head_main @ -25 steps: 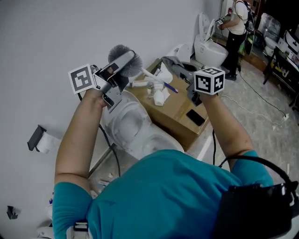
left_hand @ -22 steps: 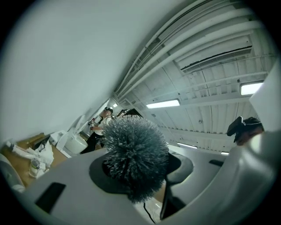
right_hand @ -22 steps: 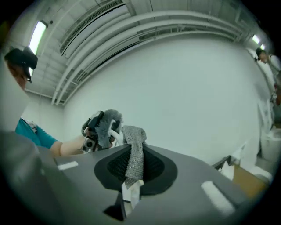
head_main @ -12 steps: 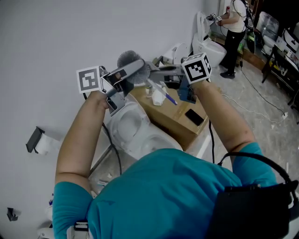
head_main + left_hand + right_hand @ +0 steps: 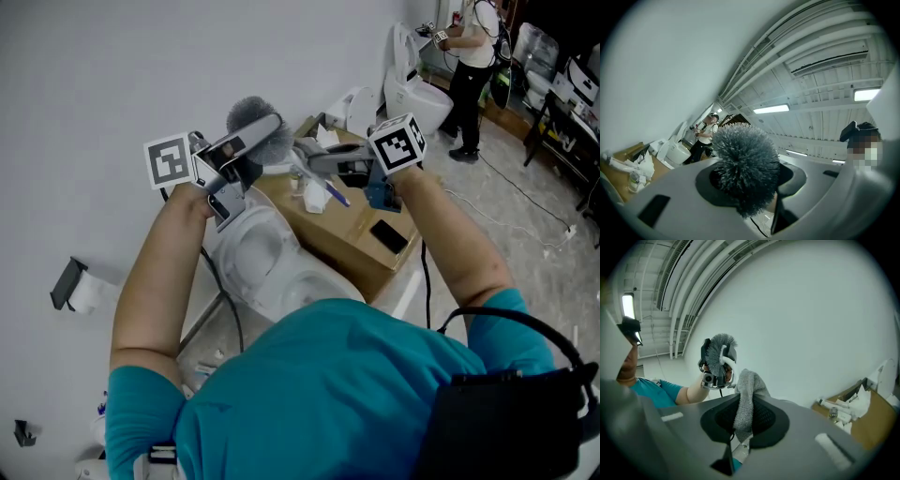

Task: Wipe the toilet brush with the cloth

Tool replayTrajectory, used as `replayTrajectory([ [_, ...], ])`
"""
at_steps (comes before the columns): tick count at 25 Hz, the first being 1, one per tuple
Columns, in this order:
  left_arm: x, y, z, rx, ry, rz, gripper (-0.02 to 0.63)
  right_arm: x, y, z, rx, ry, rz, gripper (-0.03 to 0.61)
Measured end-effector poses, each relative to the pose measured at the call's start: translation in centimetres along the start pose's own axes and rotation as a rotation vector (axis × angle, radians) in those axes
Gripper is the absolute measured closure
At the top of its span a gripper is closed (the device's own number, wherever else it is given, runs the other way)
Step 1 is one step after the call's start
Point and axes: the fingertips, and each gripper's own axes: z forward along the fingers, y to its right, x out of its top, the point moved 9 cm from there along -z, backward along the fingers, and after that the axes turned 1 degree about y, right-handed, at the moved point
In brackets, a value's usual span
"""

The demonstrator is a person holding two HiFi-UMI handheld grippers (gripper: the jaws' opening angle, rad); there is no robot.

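The toilet brush, with a round grey bristle head (image 5: 251, 114) and a white stem, is clamped in my left gripper (image 5: 262, 131), which is shut on it and holds it up in front of the white wall. In the left gripper view the bristle head (image 5: 745, 164) fills the space between the jaws. My right gripper (image 5: 309, 157) is shut on a grey knitted cloth (image 5: 746, 397) that hangs between its jaws. It sits just right of the brush head and points at it. From the right gripper view the brush (image 5: 718, 350) appears a short way beyond the cloth, apart from it.
A white toilet bowl (image 5: 267, 253) lies below my hands. Right of it stands a cardboard box (image 5: 361, 244) with a phone (image 5: 392, 236), a bottle and white items on it. A person (image 5: 473, 47) stands by another toilet (image 5: 417, 94) at the back right. A paper holder (image 5: 73, 281) hangs on the wall.
My right gripper has swung left from over the cardboard box, with the cloth in it, to just beside the brush head. My left hand has barely moved.
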Motion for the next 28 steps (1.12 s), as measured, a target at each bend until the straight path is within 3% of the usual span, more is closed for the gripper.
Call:
replayTrajectory([
  [28, 1.3, 0.8, -0.5, -0.032, 0.046, 0.024, 0.426, -5.8, 4.5, -2.0, -0.062, -0.088, 0.154, 0.557],
])
